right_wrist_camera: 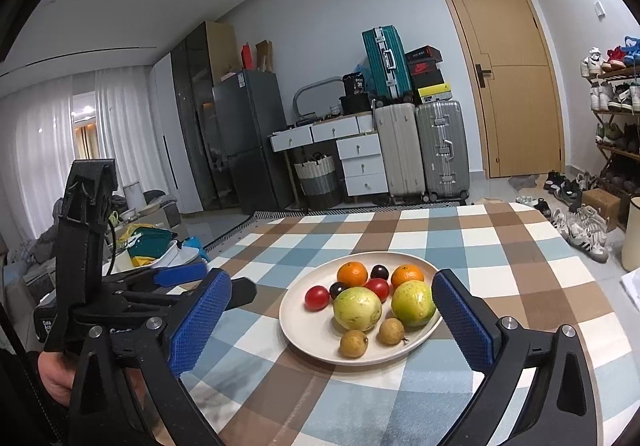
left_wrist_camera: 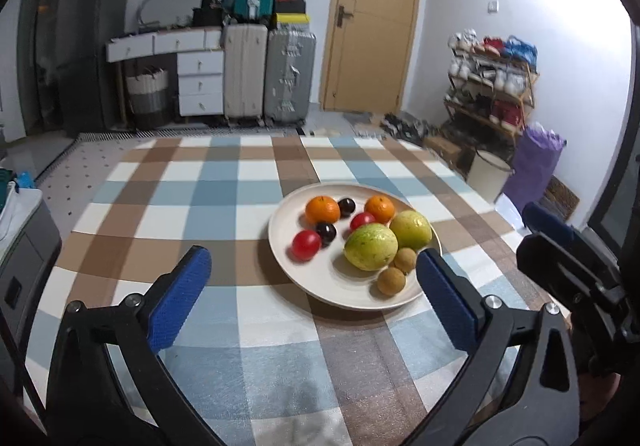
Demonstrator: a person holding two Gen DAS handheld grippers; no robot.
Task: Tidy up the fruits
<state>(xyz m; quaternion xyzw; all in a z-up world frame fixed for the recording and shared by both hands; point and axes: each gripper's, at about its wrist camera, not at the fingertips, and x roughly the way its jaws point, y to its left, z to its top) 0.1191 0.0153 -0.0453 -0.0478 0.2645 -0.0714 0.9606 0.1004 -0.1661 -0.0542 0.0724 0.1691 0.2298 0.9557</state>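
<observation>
A cream plate [left_wrist_camera: 296, 274] [right_wrist_camera: 304, 330] on the checked tablecloth holds the fruit: two oranges [left_wrist_camera: 322, 209] [right_wrist_camera: 352, 273], two red tomatoes [left_wrist_camera: 306, 244] [right_wrist_camera: 317, 297], two dark plums [left_wrist_camera: 326, 232] [right_wrist_camera: 379, 271], two yellow-green guavas [left_wrist_camera: 371, 246] [right_wrist_camera: 357, 308] and two small brown longans [left_wrist_camera: 391, 280] [right_wrist_camera: 353, 343]. My left gripper [left_wrist_camera: 312, 288] hangs open above the table, just short of the plate, nothing between its blue pads. My right gripper [right_wrist_camera: 332, 320] is open too, its pads either side of the plate's near half, holding nothing. The left gripper's body [right_wrist_camera: 120, 286] shows at left in the right wrist view.
The tablecloth [left_wrist_camera: 224, 198] spreads to the left of and behind the plate. Beyond the table stand suitcases [left_wrist_camera: 288, 74], white drawers [left_wrist_camera: 200, 82], a door [left_wrist_camera: 372, 22] and a shoe rack [left_wrist_camera: 492, 86]. A white bucket [left_wrist_camera: 486, 174] sits at the table's far right.
</observation>
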